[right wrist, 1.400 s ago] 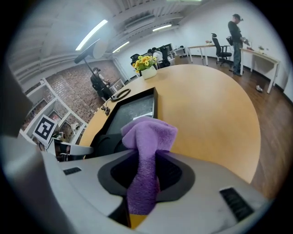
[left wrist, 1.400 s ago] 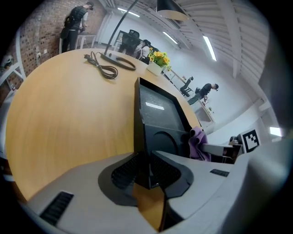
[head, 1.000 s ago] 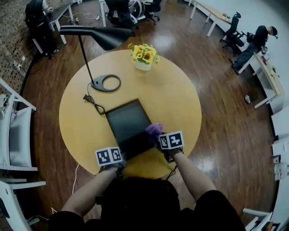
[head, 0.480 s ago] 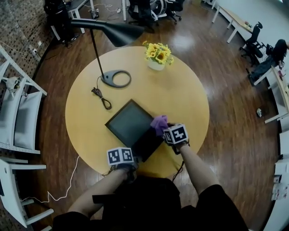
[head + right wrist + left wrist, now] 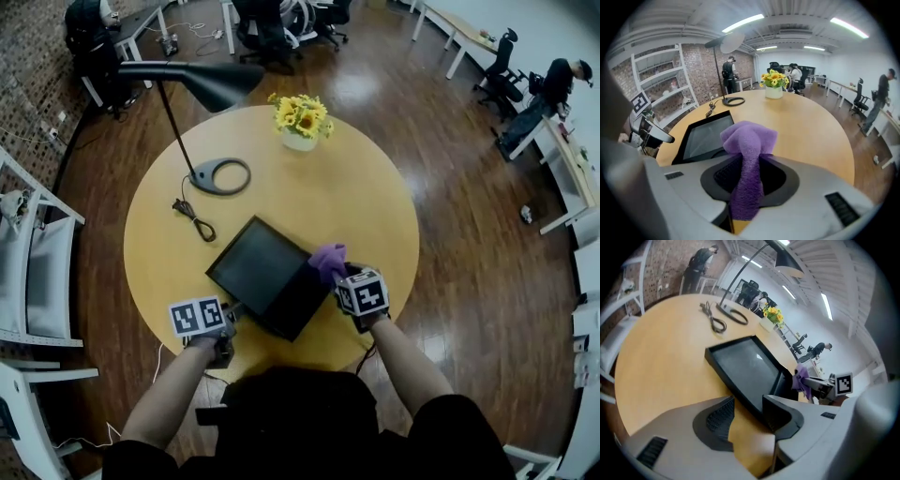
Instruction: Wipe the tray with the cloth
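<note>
Wiping about to start: cloth (image 5: pixel 749 140) clamped in right hand-held gripper (image 5: pixel 749 180) at tray (image 5: pixel 253 272) edge, left hand-held gripper (image 5: pixel 749 414) just opening, empty, beside tray; next, likely sweeping cloth across tray

My right gripper (image 5: pixel 748 180) pinches a fuzzy purple cloth (image 5: pixel 749 136), its bunched top sticking up. Beyond it, on the round yellow wooden bench (image 5: pixel 811 126), I see a dark rectangular tray (image 5: pixel 704 135) and, farther back, potted sunflowers (image 5: pixel 774 83).

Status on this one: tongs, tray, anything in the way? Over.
Left tongs just opened, empty, at near corner of tray. Right tongs shut on purple cloth, at tray's right corner. Lamp cord clear of tray.
</note>
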### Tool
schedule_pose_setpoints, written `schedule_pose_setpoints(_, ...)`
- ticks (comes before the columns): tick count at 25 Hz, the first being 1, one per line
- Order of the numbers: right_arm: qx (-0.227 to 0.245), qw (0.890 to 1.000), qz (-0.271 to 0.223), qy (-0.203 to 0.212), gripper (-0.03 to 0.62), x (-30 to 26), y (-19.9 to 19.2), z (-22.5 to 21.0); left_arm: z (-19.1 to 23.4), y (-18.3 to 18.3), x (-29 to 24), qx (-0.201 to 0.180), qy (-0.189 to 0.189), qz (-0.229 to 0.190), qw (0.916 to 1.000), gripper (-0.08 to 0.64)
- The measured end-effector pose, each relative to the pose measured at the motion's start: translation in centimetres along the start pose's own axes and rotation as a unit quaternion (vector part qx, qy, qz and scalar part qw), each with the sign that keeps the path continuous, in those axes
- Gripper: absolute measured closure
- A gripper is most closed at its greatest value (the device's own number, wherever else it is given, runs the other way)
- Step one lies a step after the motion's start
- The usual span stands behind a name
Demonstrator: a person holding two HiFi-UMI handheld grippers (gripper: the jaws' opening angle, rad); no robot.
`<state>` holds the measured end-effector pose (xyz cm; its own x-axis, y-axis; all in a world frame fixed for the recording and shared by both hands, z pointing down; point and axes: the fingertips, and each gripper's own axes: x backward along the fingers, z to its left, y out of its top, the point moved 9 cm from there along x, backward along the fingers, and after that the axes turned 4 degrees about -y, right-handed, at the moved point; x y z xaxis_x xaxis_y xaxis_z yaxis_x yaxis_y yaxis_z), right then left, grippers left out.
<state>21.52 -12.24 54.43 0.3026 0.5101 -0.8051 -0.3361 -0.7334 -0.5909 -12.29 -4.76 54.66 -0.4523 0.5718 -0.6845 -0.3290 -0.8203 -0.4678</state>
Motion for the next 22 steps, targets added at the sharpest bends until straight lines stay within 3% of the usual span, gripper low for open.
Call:
schedule_pose_setpoints(3, -0.077, 0.997, -0.025, -0.002, 0.488, 2.0, -0.7, -0.2, 0.4, 4.5, -0.2, -0.098, 0.036, -0.03, 0.9941, 0.365)
schedule_pose_setpoints(6, -0.164, 0.986, -0.029, 0.007, 0.488, 3.2, -2.3, 0.3, 0.5, 8.1, -1.9, -0.21, 0.059, -0.031, 0.9754, 0.332)
schedule_pose_setpoints(8, -0.219, 0.975, -0.033, 0.01, 0.488, 3.3, -3.5, 0.7, 0.7, 9.7, -3.5, -0.258, 0.056, -0.017, 0.9643, 0.316)
schedule_pose_setpoints(12, -0.284, 0.958, -0.028, 0.007, 0.483, 1.9, -4.3, 1.2, 0.9, 10.6, -6.3, -0.281, 0.026, 0.024, 0.959, 0.316)
schedule_pose_setpoints(15, -0.27, 0.963, -0.002, -0.017, 0.46, 0.6, -3.9, 1.6, 1.6, 9.7, -7.9, -0.3, 0.019, 0.063, 0.9517, 0.316)
schedule_pose_setpoints(18, -0.244, 0.969, 0.01, -0.047, 0.453, 0.1, -3.4, 1.3, 1.8, 8.8, -8.0, -0.305, 0.012, 0.073, 0.9495, 0.338)
schedule_pose_setpoints(22, -0.223, 0.974, 0.011, -0.048, 0.46, -0.7, -2.1, 0.1, 1.5, 6.9, -6.6, -0.331, 0.002, 0.101, 0.9383, 0.357)
